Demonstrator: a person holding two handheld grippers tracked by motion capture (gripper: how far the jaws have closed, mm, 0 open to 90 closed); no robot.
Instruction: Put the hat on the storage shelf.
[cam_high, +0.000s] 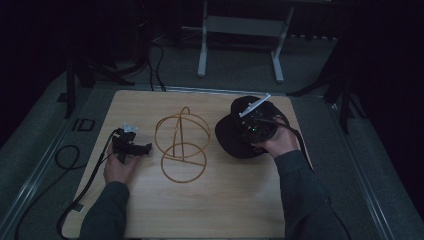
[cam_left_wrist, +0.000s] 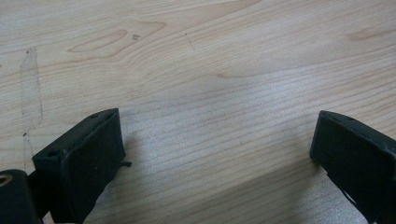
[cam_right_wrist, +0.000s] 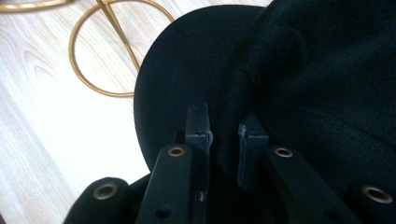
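On the pale wooden table (cam_high: 225, 210), your right gripper (cam_right_wrist: 223, 135) pinches a fold of the black fabric cap (cam_right_wrist: 327, 84). Your left gripper (cam_left_wrist: 215, 154) rests spread wide beside the gold wire stand (cam_high: 181, 145).

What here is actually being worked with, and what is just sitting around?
In use:
- black cap, pinched by the right gripper
- gold wire stand, beside the cap, likely meant for it

Just there:
- left gripper, open over bare wooden table
- white metal frame on the floor behind

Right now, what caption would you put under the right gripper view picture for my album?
The right tongs pinch a fold of the black cap beside a gold wire stand on the wooden table.
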